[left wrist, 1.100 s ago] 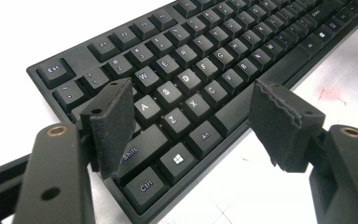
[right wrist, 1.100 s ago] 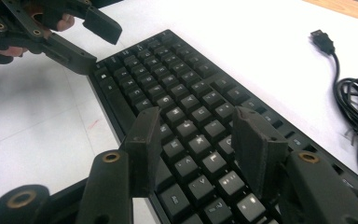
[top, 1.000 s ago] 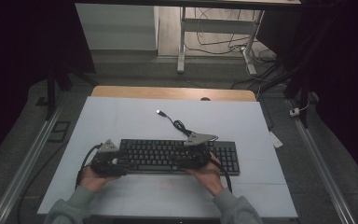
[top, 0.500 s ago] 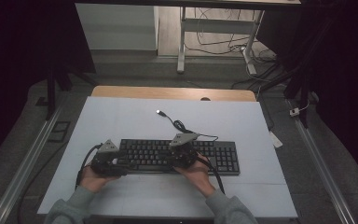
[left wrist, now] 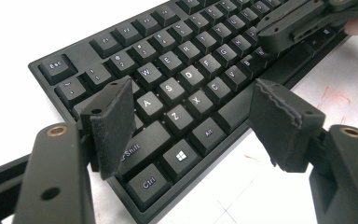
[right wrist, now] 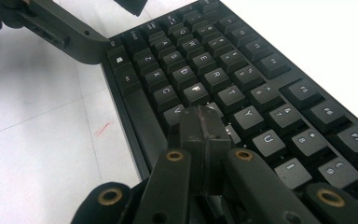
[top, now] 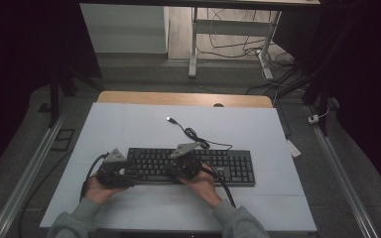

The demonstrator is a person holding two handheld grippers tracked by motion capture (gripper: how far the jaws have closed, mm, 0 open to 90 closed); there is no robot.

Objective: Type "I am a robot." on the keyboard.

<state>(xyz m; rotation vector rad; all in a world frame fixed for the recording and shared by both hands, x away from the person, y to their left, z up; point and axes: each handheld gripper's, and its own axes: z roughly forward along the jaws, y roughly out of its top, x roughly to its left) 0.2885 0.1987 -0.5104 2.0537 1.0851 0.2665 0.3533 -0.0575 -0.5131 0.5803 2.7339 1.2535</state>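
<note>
The right gripper (right wrist: 204, 122), its two black jaws having just been closing and now pressed flat together with nothing between them, is pointing its joined tips down at the middle of the letter rows of a black keyboard (top: 188, 165), near the G (right wrist: 195, 90) and V (right wrist: 176, 112) keys in the right gripper view; whether the tips are already touching a key cannot be told. In the high view the same right gripper (top: 184, 164) is sitting over the keyboard's centre, with the person's right hand (top: 202, 181) behind it at the near edge. The left gripper (left wrist: 193, 116) is holding its jaws apart and empty, straddling the keyboard's left corner above the Shift (left wrist: 131, 149), Ctrl (left wrist: 148, 183) and Alt (left wrist: 208, 133) keys, with neither pad seen pressing on the casing; from above, the left gripper (top: 113, 171) is resting at that left end. The keyboard is lying flat and square near the front of a pale table (top: 129, 124), its cable (top: 193, 134) trailing away to a loose USB plug (top: 169, 119), connected to nothing. Judging by this, the work is at an early stage: the keyboard is placed and flanked, the pointed right tool is lined up as if for pressing keys, and the keystrokes themselves appear to be what is left.
</note>
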